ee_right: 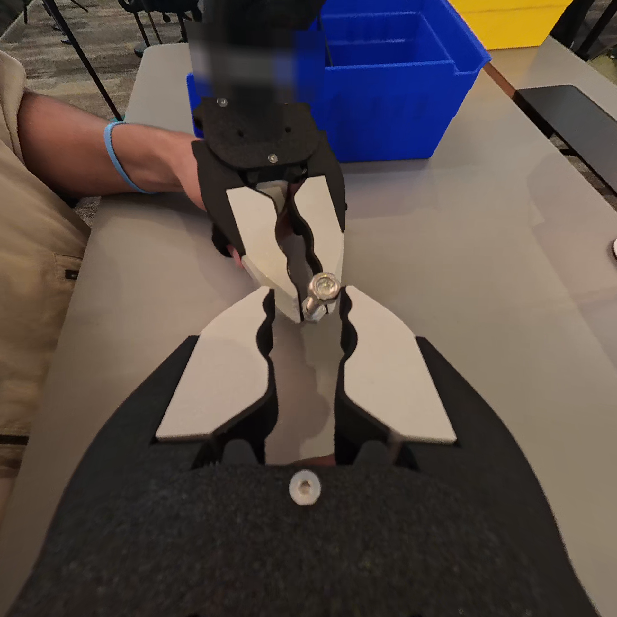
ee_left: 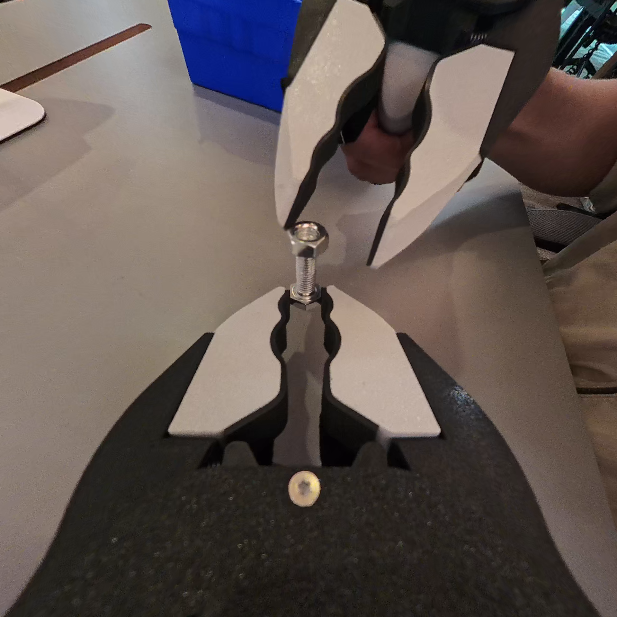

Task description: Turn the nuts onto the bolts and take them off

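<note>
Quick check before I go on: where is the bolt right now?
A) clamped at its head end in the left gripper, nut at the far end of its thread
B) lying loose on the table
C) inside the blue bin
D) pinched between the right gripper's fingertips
A: the left gripper is shut on the bolt at its head end, the nut sits at the thread's far end, and the right gripper stands open around it.

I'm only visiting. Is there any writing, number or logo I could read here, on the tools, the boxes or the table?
No text can be read in either view.
Small dark tag on the beige garment: too small to read.
Blue plastic bin, yellow bin, grey table, silver bolt, white-faced fingers: no marking shows.
</note>
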{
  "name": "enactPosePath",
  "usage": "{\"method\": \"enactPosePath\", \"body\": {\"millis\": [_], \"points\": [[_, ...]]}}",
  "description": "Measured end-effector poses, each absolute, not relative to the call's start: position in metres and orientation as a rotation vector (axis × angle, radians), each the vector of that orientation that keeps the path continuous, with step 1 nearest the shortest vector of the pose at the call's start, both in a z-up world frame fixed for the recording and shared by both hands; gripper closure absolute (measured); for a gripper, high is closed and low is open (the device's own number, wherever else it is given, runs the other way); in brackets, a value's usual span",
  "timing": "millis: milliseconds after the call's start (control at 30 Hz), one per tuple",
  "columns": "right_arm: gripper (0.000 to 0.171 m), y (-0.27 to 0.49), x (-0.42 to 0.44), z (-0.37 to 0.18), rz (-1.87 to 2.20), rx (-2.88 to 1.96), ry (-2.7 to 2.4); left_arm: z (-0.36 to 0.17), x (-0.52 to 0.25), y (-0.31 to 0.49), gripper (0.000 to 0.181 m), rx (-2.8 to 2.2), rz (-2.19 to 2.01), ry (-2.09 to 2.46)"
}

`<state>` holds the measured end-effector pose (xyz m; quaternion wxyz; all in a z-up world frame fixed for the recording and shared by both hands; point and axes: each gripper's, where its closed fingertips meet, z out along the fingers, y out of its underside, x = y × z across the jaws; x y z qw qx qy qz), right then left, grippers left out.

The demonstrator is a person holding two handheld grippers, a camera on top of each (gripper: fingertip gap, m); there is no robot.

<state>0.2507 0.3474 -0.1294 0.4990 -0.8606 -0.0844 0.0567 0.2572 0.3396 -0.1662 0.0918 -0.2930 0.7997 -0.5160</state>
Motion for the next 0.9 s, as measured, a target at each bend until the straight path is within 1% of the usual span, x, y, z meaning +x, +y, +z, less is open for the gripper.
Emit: {"method": "enactPosePath", "body": {"millis": [67,200,367,467,533,667,733,900], "points": [[0.137,0.342,0.252,-0.128,0.133,-2.082,-0.193,-0.164,0.259,0.342,0.164,-0.885,-1.548,2.356],[0.136,0.340,0.259,-0.121,0.115,-2.058,-0.166,-0.162,0.257,0.341,0.164,-0.876,-1.572,2.362],[0.134,0.358,0.248,-0.123,0.147,-2.048,-0.208,-0.159,0.253,0.335,0.164,-0.846,-1.610,2.372],[0.129,0.355,0.246,-0.122,0.146,-2.032,-0.193,-0.155,0.254,0.338,0.164,-0.871,-1.651,2.354],[0.135,0.346,0.248,-0.118,0.145,-2.023,-0.179,-0.153,0.256,0.342,0.164,-0.897,-1.672,2.332],[0.134,0.338,0.257,-0.112,0.121,-2.005,-0.139,-0.147,0.257,0.347,0.164,-0.899,-1.702,2.303],[0.131,0.345,0.258,-0.110,0.141,-1.984,-0.128,-0.146,0.254,0.343,0.164,-0.872,-1.709,2.314],[0.131,0.365,0.242,-0.109,0.250,-1.938,-0.153,-0.143,0.250,0.336,0.164,-0.831,-1.742,2.320]]}}
